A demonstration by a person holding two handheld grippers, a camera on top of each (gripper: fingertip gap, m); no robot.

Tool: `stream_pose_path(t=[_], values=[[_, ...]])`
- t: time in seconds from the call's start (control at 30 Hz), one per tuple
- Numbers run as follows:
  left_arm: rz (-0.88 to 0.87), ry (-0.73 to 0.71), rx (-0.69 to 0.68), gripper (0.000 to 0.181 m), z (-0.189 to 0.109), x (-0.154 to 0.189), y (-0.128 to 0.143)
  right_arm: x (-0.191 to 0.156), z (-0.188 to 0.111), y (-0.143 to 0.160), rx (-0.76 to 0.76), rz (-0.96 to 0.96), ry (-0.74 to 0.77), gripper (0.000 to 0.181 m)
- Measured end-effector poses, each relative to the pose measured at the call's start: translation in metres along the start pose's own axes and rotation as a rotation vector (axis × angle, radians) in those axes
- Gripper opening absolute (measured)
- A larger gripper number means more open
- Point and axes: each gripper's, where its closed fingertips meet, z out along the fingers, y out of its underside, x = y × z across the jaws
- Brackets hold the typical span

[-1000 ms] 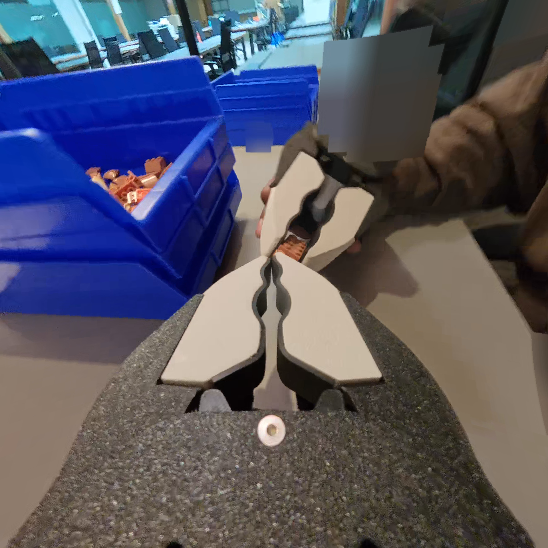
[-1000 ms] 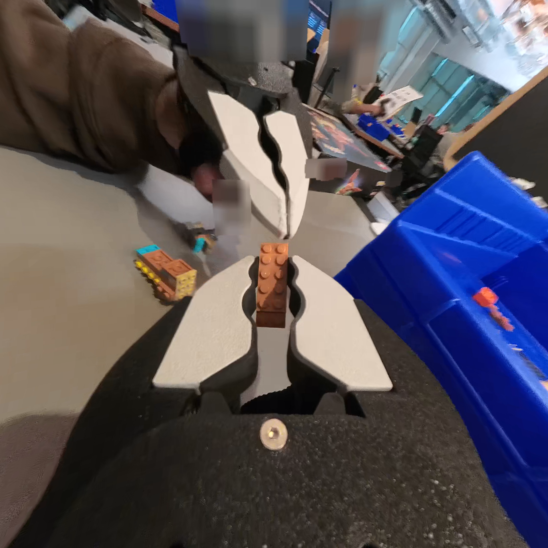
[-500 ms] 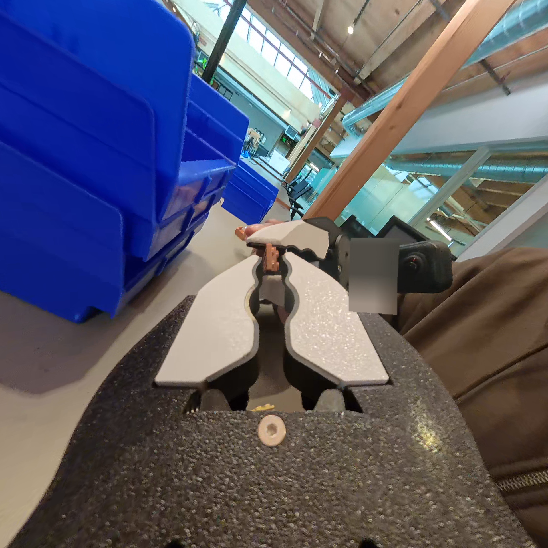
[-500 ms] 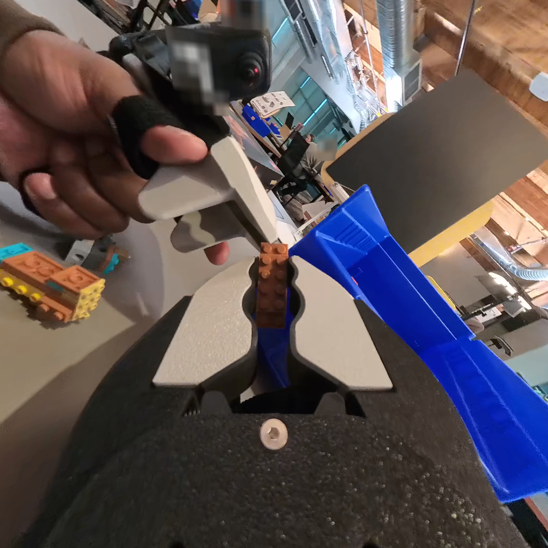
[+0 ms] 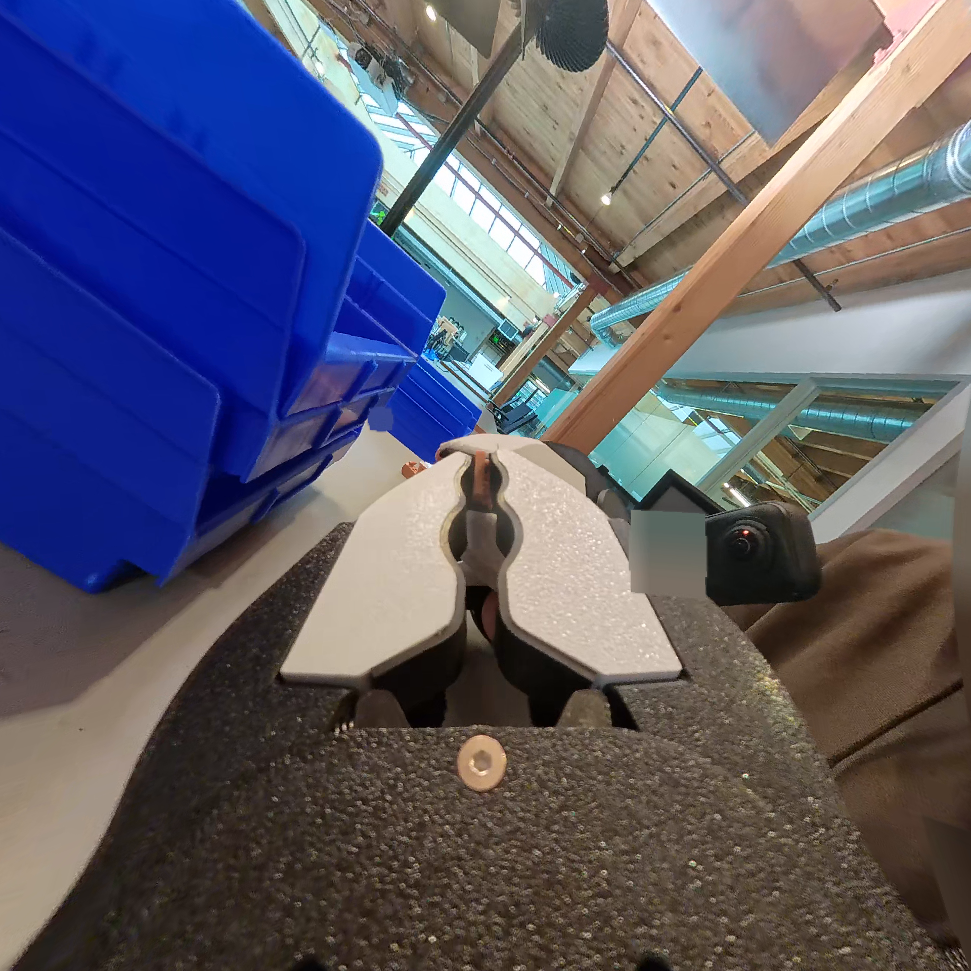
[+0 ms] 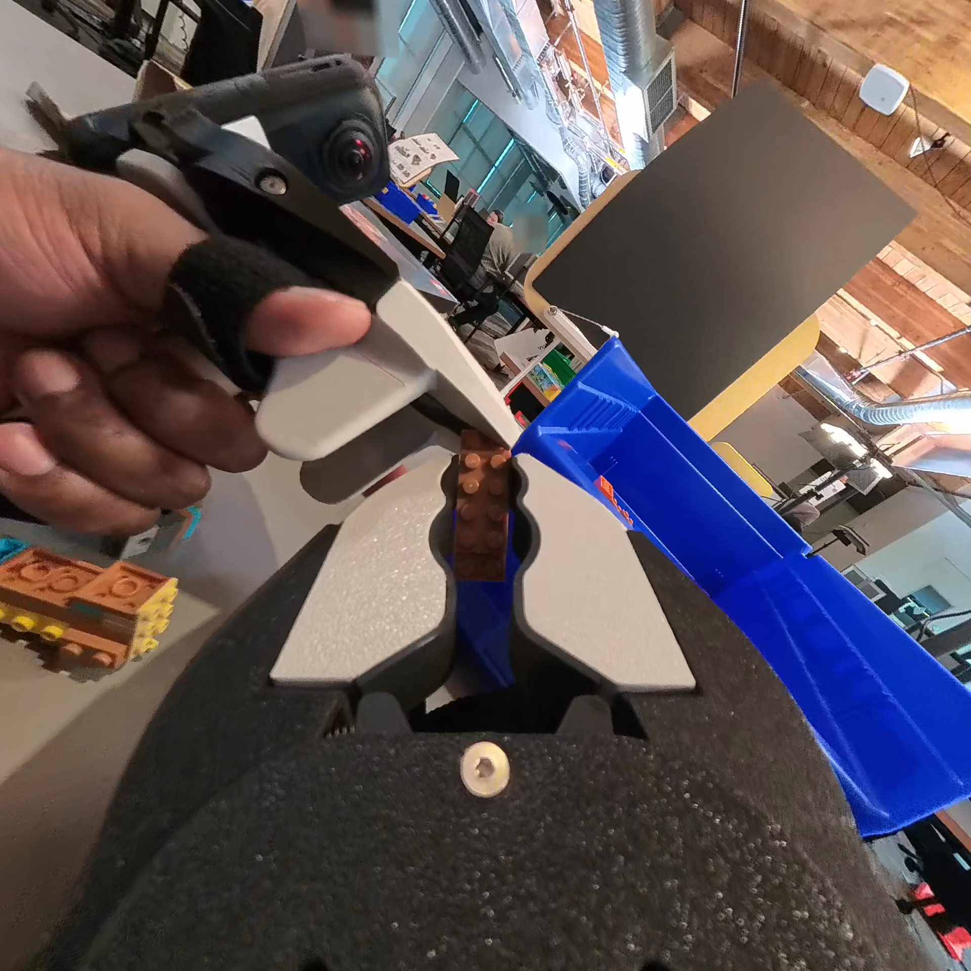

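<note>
Now the right tongs are clenched on a brown brick. It lies lengthwise in their gap, studs facing the camera, with its far end sticking out past the tips. The left tongs meet that far end head-on, and their 2 fingers are drawn in on the brick's thin edge, so both pairs appear to grip the same brick from opposite ends. In the right wrist view the left tongs come in from the upper left, held by a hand, their tip lying right on the studs at the brick's end.

That is the change. 1 second ago the left tongs were clenched on nothing, just short of the brick. Half a second ago their fingers stood apart around its end, and now the gap has narrowed onto it. Both views have also tipped up from the counter toward the ceiling beams, so the brick is held in the air above the counter.

Stacked blue bins stand close on the left of the left tongs, and another blue bin lies just beyond the right tongs. A small model of brown and yellow bricks sits on the counter well apart, at the left of the right wrist view.
</note>
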Motion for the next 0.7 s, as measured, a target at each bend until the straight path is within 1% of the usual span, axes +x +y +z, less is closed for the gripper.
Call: stream_pose_path(t=[0.07, 0.13, 0.27, 0.33, 0.4, 0.53, 0.7], values=[[0.019, -0.017, 0.008, 0.004, -0.001, -0.002, -0.001, 0.000, 0.000, 0.000, -0.008, -0.006, 0.009, 0.018], [0.064, -0.070, 0.018, 0.004, -0.002, -0.006, -0.001, 0.000, 0.002, 0.001, -0.034, -0.033, 0.031, 0.018], [0.203, -0.170, 0.015, 0.004, -0.002, -0.010, -0.001, 0.000, 0.005, 0.004, -0.084, -0.065, 0.055, 0.019], [0.249, -0.188, 0.006, 0.004, -0.002, -0.009, -0.001, 0.000, 0.005, 0.004, -0.085, -0.061, 0.053, 0.018], [0.263, -0.171, 0.004, 0.004, -0.002, -0.006, -0.001, 0.001, 0.003, 0.001, -0.067, -0.044, 0.042, 0.018], [0.225, -0.091, 0.007, 0.004, -0.003, -0.001, -0.002, 0.000, -0.001, -0.006, -0.012, 0.015, 0.000, 0.018], [0.227, -0.024, 0.005, 0.005, -0.005, 0.005, -0.002, -0.002, -0.005, -0.014, 0.071, 0.235, -0.122, 0.018]])
